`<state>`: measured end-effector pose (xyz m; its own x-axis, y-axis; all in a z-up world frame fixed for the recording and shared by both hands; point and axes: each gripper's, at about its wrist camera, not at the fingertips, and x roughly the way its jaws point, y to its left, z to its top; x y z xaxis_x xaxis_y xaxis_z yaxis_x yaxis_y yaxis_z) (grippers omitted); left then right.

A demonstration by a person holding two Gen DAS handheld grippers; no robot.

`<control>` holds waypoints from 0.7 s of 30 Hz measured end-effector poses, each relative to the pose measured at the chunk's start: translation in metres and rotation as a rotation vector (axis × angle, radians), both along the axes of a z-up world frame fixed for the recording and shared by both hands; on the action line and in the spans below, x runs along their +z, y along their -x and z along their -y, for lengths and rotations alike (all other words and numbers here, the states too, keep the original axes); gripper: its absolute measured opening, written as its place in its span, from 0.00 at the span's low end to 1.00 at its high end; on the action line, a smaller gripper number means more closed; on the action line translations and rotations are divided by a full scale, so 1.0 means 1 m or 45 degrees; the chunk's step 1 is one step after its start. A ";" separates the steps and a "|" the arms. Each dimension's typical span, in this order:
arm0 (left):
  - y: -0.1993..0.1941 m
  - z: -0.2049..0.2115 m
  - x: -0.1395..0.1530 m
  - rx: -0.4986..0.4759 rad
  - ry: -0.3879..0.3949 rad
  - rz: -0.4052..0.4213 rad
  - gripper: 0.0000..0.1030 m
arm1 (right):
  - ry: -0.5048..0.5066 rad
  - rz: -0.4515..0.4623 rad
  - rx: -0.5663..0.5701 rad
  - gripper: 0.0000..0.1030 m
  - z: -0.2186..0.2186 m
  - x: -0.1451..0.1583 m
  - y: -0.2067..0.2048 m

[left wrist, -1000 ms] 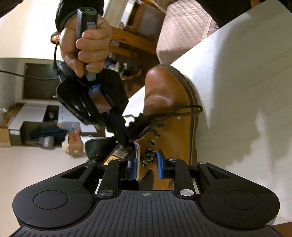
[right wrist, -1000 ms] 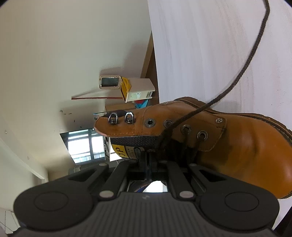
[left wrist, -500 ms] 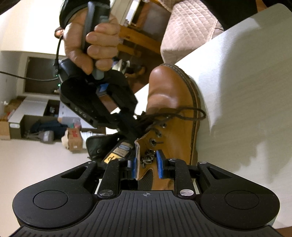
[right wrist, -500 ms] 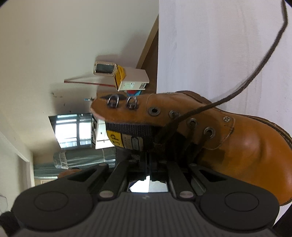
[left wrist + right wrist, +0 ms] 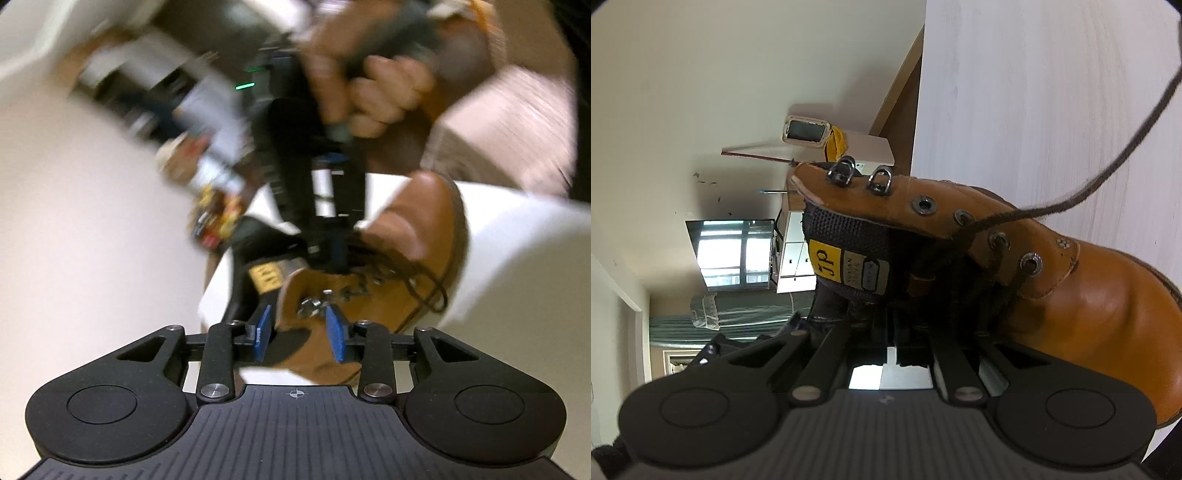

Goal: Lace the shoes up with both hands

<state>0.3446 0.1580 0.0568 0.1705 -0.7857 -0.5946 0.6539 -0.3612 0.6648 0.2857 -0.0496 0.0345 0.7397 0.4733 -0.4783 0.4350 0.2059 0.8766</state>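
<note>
A tan leather boot [image 5: 413, 236] lies on a white table [image 5: 517, 258], with dark brown laces [image 5: 424, 284]. My left gripper [image 5: 299, 330] is open, its blue pads [image 5: 334, 326] on either side of the boot's eyelet flap with the metal lace hooks. This view is motion-blurred. My right gripper [image 5: 332, 254], held by a hand, reaches into the boot's lace area; its fingers look close together, but their tips are hidden among the laces in both views. In the right wrist view the boot [image 5: 1089, 295] fills the right side and one lace [image 5: 1108, 173] runs taut up to the right from an eyelet.
The table edge [image 5: 918, 110] runs beside the boot, with the room's floor and furniture beyond it. A quilted pink seat [image 5: 509, 122] stands behind the table. The boot's black tongue with a yellow label [image 5: 823, 260] faces the right wrist camera.
The left gripper has swung round the boot and its jaws have widened around the eyelet flap. The right gripper has pushed deeper into the laces. The lace stays taut.
</note>
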 end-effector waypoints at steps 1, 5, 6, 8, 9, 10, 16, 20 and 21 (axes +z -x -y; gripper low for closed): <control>0.001 -0.002 0.003 0.081 0.010 -0.045 0.44 | 0.000 0.000 0.003 0.06 0.000 0.000 0.000; 0.006 -0.006 0.007 0.405 0.054 -0.202 0.51 | -0.006 -0.007 -0.013 0.09 0.003 0.003 0.003; 0.007 -0.006 0.007 0.458 0.064 -0.241 0.52 | -0.004 -0.009 -0.022 0.09 0.004 0.004 0.005; 0.010 -0.007 0.005 0.608 0.088 -0.368 0.53 | 0.003 -0.005 -0.043 0.11 0.005 0.009 0.010; 0.011 -0.007 0.003 0.647 0.101 -0.405 0.53 | 0.009 0.000 -0.059 0.17 0.005 0.012 0.015; 0.013 -0.006 0.001 0.687 0.112 -0.449 0.53 | 0.009 0.004 -0.064 0.23 0.005 0.013 0.016; 0.003 0.002 -0.015 0.902 0.162 -0.831 0.43 | 0.050 0.020 -0.118 0.31 0.004 0.026 0.034; -0.011 0.011 -0.030 0.957 0.158 -1.058 0.31 | 0.094 0.014 -0.138 0.32 -0.004 0.038 0.048; -0.012 0.012 -0.031 0.961 0.163 -1.073 0.29 | 0.106 0.014 -0.142 0.33 -0.006 0.042 0.053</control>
<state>0.3568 0.1463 0.0254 0.2099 -0.7154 -0.6665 0.9317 0.3530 -0.0855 0.2331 -0.0432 0.0762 0.7907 0.3472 -0.5042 0.4499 0.2289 0.8633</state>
